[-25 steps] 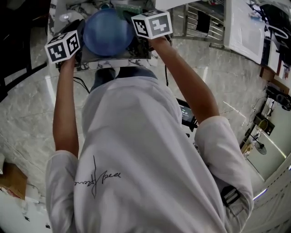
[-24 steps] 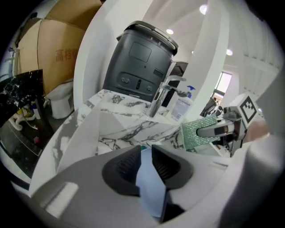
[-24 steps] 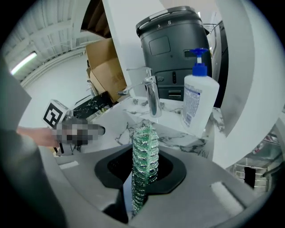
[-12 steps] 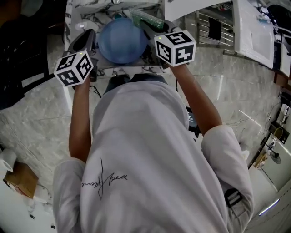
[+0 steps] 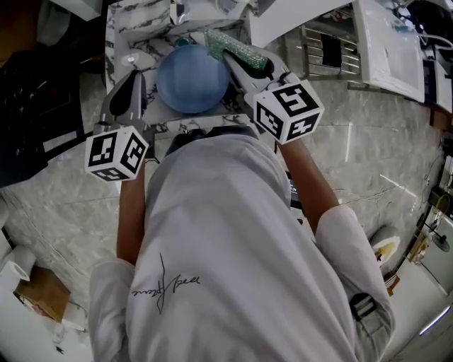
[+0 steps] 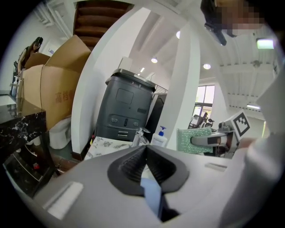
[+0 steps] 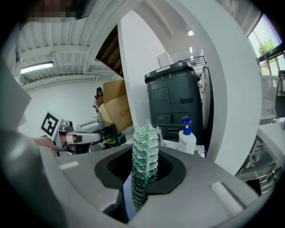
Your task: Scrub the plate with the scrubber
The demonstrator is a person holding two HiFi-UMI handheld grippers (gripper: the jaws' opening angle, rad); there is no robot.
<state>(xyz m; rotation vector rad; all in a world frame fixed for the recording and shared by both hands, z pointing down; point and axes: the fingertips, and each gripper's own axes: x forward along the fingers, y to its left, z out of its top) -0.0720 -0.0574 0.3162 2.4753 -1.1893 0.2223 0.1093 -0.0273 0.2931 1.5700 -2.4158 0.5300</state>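
In the head view a round blue plate (image 5: 191,79) is held over the marbled counter (image 5: 134,21). My left gripper (image 5: 129,90) reaches its left rim. In the left gripper view the left gripper (image 6: 146,153) is shut on the plate's blue edge (image 6: 152,198). My right gripper (image 5: 253,67) is shut on a green mesh scrubber (image 5: 232,44), which lies by the plate's far right rim. In the right gripper view the scrubber (image 7: 143,167) stands upright between the jaws of the right gripper (image 7: 144,164). I cannot tell whether the scrubber touches the plate.
A dark grey bin (image 6: 127,111) and cardboard boxes (image 6: 53,89) stand behind the counter. A soap pump bottle (image 7: 187,137) sits on the counter. A metal rack (image 5: 322,39) is at the right, over a pale marble floor (image 5: 382,141).
Both marker cubes have drawn back toward the person and lower in the picture. The green scrubber now shows past the plate's far right rim.
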